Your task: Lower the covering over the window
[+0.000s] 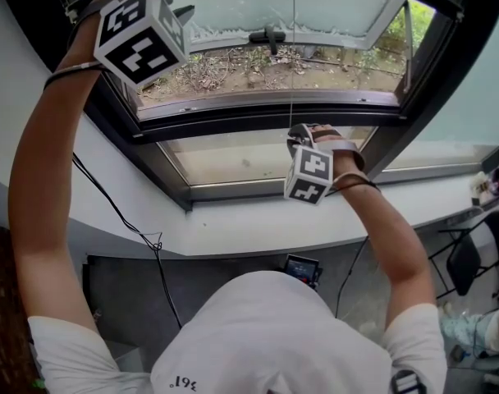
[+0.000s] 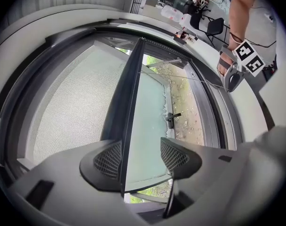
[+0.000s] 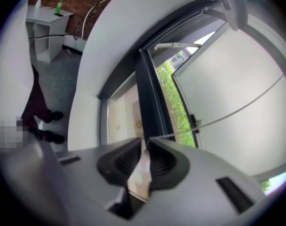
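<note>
A grey mesh covering point(image 2: 72, 112) hangs over the left part of the window and ends at a dark bar point(image 2: 129, 112). High at the window's top left corner, my left gripper point(image 1: 171, 11) is open. In the left gripper view that bar runs between the jaws of the left gripper point(image 2: 140, 157), close to the left pad, with glass showing beside the right pad. Lower, in front of the window's middle, my right gripper point(image 1: 303, 131) is shut on a beige pull tab point(image 3: 140, 173). A thin cord point(image 1: 293, 56) runs taut from the tab up across the glass.
The upper sash is tilted outward, with a black handle point(image 1: 270, 35) on it. A white sill point(image 1: 258, 220) runs below the window. A black cable point(image 1: 126, 220) hangs down the wall at the left. A folding chair point(image 1: 471, 257) stands at the right.
</note>
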Available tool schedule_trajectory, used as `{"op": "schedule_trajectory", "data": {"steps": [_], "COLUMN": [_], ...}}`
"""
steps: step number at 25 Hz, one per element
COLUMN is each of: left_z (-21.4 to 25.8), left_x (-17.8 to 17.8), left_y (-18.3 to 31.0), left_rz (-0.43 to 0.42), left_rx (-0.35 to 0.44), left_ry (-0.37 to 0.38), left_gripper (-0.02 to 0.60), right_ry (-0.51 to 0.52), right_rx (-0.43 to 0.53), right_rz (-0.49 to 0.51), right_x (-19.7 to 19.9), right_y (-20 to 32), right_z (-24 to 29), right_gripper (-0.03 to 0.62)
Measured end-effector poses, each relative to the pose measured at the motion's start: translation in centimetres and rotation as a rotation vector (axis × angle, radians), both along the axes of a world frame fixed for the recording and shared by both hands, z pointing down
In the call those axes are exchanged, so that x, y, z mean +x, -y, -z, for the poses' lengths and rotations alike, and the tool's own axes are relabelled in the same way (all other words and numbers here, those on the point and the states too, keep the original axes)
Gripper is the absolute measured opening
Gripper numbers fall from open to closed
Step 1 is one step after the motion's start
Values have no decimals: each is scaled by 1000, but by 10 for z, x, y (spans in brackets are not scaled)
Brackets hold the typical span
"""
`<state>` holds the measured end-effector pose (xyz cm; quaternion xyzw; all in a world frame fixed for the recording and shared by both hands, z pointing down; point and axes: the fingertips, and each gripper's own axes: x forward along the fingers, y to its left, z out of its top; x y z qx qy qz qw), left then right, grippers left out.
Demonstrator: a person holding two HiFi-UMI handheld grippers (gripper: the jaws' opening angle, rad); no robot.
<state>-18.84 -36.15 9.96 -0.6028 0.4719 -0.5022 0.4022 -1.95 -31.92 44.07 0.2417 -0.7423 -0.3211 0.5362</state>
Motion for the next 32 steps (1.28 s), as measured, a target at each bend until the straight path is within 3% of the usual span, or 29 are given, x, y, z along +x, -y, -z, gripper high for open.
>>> {"op": "schedule_trajectory", "data": {"steps": [11,18,32], "left_z": [-31,-37,-85], "left_x": [-1,-1,0], "left_y": [-2,-2,-4], "left_rz": [5,11,11], "left_rx": [-65,-67,-126], "left_ry": [-10,-31,-37], "left_gripper": [256,256,256], "right_ry": [19,105,114], "right_rx": [-67,-96,-174], "right_rz": [-23,-60,-74], "right_x": [4,3,-3], "right_y": [-11,-12,-27], "right_z": [-27,-33,-78], "right_gripper": [60,60,59]}}
